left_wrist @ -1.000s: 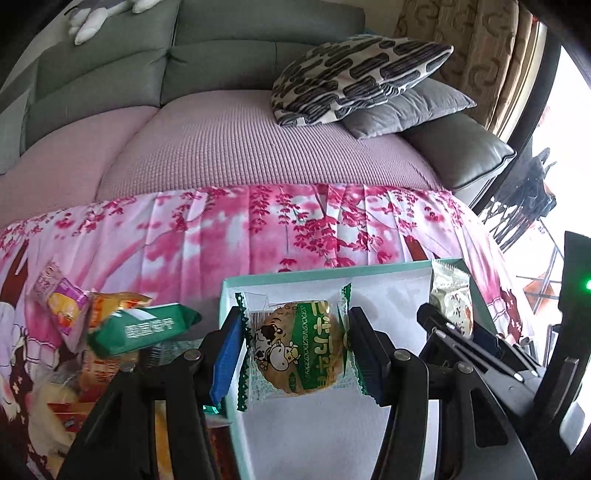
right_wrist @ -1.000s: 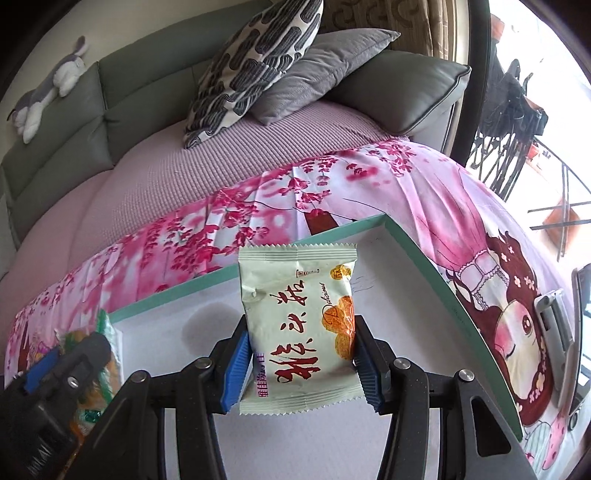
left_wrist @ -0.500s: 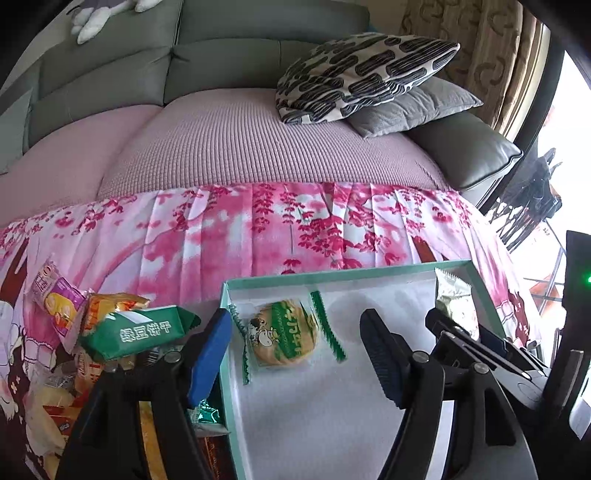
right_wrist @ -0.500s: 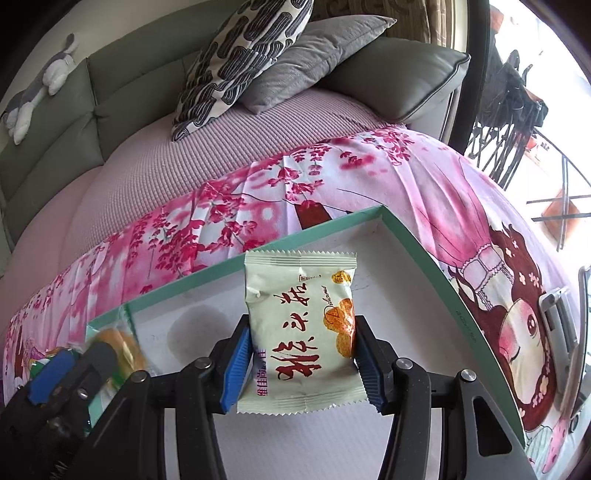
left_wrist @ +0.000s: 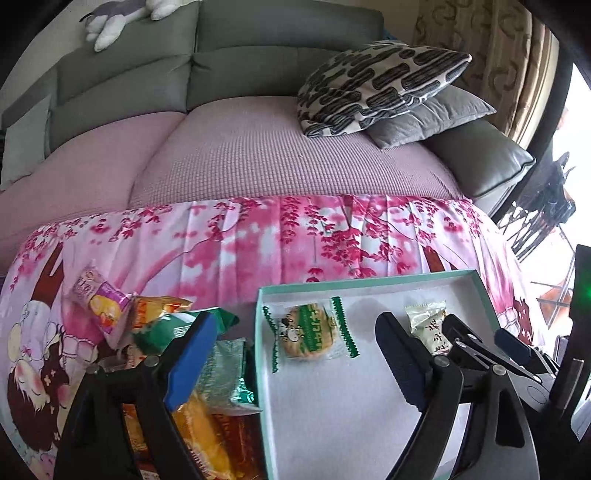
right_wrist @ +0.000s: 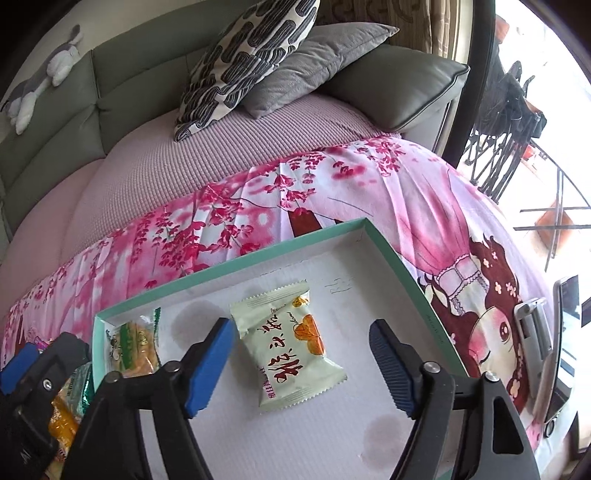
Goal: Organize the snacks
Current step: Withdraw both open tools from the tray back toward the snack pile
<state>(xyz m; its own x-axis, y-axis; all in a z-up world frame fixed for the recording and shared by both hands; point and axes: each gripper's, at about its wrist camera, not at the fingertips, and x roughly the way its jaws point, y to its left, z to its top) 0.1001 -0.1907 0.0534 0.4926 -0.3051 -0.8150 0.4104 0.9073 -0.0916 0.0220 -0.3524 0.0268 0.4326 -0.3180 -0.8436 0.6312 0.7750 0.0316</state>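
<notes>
Through the left wrist camera I see my left gripper (left_wrist: 295,363) opening, its jaws wide and clear of the round green-wrapped biscuit packet (left_wrist: 311,332), which lies flat near the far left corner of the shallow teal-rimmed white cardboard tray (left_wrist: 369,283), set down for sorting, I judge. Through the right wrist camera my right gripper (right_wrist: 301,363) is opening too, jaws wide, the cream foil pastry packet (right_wrist: 290,341) lying loose between them mid-tray, apart from the biscuit, presumably to keep the snacks tidily spaced.

I'm working in a home living room: a grey-green sofa (left_wrist: 229,74) with a patterned cushion (left_wrist: 376,85), a plush toy (left_wrist: 122,18) on its backrest, curtains (left_wrist: 491,55) by a bright window, and a pink cartoon-print cloth (left_wrist: 258,240) over the surface.
</notes>
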